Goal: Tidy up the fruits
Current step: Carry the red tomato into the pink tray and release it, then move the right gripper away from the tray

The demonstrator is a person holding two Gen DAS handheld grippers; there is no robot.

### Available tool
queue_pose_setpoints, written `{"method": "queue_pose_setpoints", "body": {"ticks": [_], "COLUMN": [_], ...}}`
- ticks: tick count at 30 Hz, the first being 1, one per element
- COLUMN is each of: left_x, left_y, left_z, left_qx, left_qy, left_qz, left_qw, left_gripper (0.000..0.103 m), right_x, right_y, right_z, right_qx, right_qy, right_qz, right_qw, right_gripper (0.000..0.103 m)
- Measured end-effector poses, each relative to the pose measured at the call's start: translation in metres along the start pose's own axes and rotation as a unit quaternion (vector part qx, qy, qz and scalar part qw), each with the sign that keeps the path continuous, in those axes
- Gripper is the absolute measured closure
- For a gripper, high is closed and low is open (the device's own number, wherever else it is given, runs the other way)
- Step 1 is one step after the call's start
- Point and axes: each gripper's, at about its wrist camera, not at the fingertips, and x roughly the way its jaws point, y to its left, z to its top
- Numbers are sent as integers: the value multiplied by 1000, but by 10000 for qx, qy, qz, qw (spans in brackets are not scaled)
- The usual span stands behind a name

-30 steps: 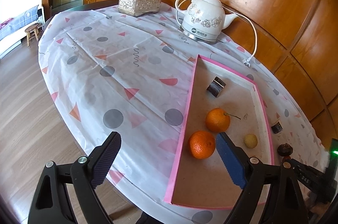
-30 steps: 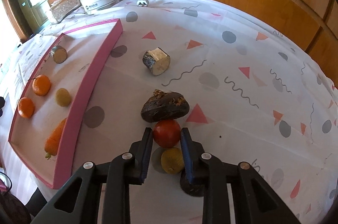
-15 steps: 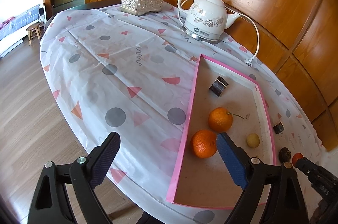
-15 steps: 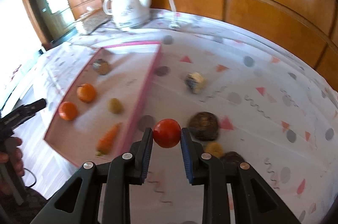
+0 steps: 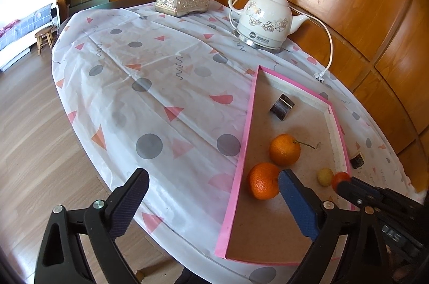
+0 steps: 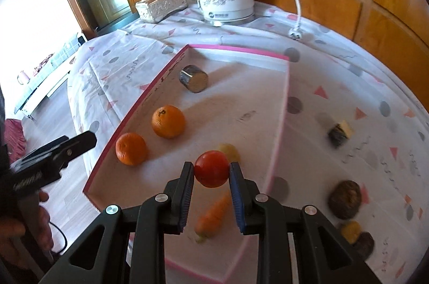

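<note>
Left wrist view: your left tool hangs empty over the near edge of the surface. Its jaws have just been opening wide with nothing between them, ready for the next fruit. Two oranges already lie in the pink-rimmed tray.

Right wrist view: your right tool clamps the red tomato above the tray's near end, over the carrot, to add it there.

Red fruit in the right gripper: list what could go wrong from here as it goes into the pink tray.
1. The red fruit is round and pinched only at its sides by the right gripper; it may slip.
2. Released here above the pink tray, it could land on the small yellow fruit or carrot and roll.
3. The open left gripper hovers by the near orange and might collide.
</note>
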Motion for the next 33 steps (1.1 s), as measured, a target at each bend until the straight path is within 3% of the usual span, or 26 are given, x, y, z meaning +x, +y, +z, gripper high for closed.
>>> {"method": "queue_pose_setpoints", "body": {"ticks": [6,13,19,23,29,33], "left_x": [3,3,1,0,0,0], "left_y": [2,2,0,-4,-15,-23], "left_z": [0,0,0,0,-2,-2], "left_qx": [-31,-22,30,116,334,499], "left_qy": [49,38,26,-5,16,3], "left_qz": [19,29,23,2,-70,-105], "left_qw": [10000,10000,10000,9999,9994,9987], "left_gripper": [5,5,5,5,4,3], "right_x": [9,-12,-51,-76,-114,-137], "right_y": [4,-8,-33,-62,-133,-174], "right_z": [2,-10,-29,-42,-69,-88], "right_qx": [145,347,396,566,1399,1737], "right_qy": [63,-145,-650,-843,-927,-843], "right_qz": [59,-134,-846,-1646,-1951,-2288], "right_qw": [9999,9992,9935,9811,9663,9541], "right_gripper": [76,74,69,69,68,55]}}
